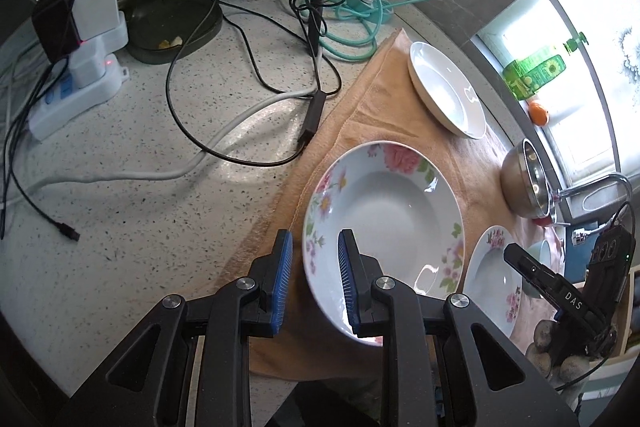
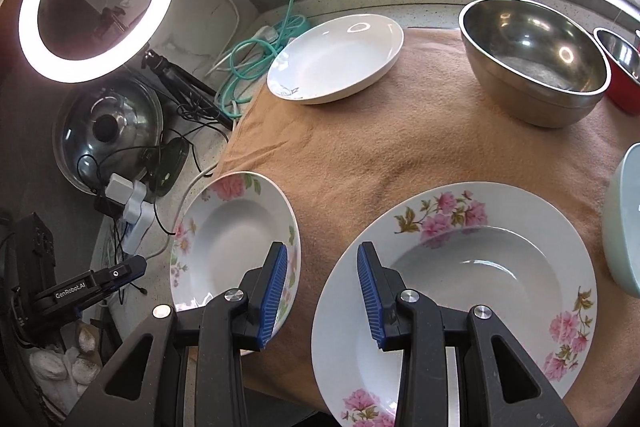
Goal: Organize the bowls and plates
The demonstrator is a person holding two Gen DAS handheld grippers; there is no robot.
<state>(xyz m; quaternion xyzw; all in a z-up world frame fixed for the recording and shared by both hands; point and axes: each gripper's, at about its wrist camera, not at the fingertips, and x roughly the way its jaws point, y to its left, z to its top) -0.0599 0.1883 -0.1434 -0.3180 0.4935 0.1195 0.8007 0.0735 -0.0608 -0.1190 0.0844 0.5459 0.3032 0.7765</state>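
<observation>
Both claws, left (image 1: 314, 281) and right (image 2: 323, 289), angle downward, parted and empty.

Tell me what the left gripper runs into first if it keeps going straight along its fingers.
Probably the near-left rim of the floral plate. The left gripper is open and empty, with one finger over that rim and the other over the tan towel beside it. Depth is hard to judge, so the towel edge might come first.

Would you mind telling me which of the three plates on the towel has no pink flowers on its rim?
The plain white plate at the towel's far edge; the two plates nearer the claws carry pink flowers.
</observation>
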